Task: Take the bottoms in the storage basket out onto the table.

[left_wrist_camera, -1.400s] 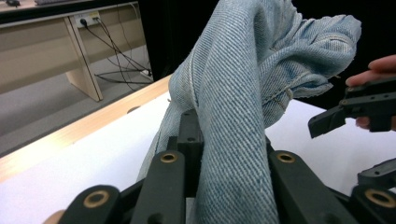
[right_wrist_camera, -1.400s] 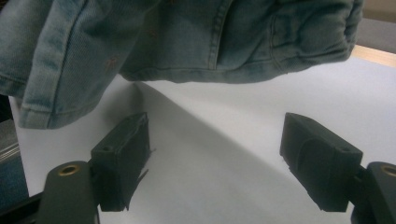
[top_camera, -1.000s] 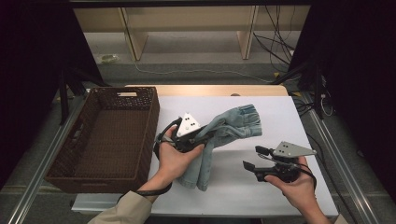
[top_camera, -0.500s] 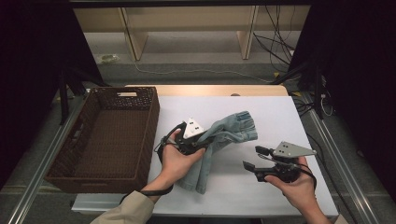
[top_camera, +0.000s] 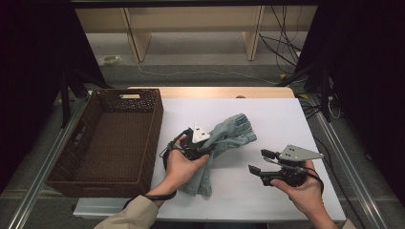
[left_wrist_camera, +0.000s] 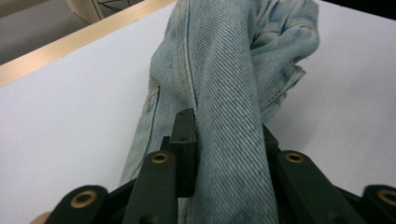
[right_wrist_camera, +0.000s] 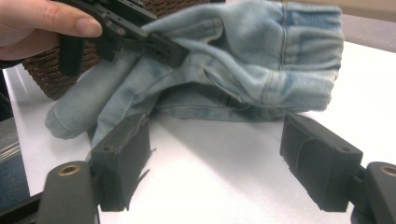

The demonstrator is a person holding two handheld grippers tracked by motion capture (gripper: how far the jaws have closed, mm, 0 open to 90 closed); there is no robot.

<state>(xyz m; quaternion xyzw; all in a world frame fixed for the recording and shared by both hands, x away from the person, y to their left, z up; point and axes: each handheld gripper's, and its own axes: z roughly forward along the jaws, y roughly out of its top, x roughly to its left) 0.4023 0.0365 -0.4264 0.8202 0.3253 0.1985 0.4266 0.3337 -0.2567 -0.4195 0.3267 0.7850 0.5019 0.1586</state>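
The little pair of jeans (top_camera: 224, 145) lies in a bunch in the middle of the white bench (top_camera: 286, 119), just right of the brown basket (top_camera: 112, 138).

The left tongs (top_camera: 206, 149) have a fold of the jeans between their jaws. The jaws have just been opening a little, yet the blue cloth fills the gap and both pads seem to press on it, so I think they are holding it. The right tongs (top_camera: 258, 162) are wide open with nothing in them, waiting low over the bench, near and to the right of the jeans.

To do this well, the left tongs should keep a firm pinch so the fold does not slip. The right tongs could go for the far, wide end, and then the two can pull the jeans flat.

The jeans run long from near-left to far-right. The wide waist end points far and right. The thin leg end points near and left.
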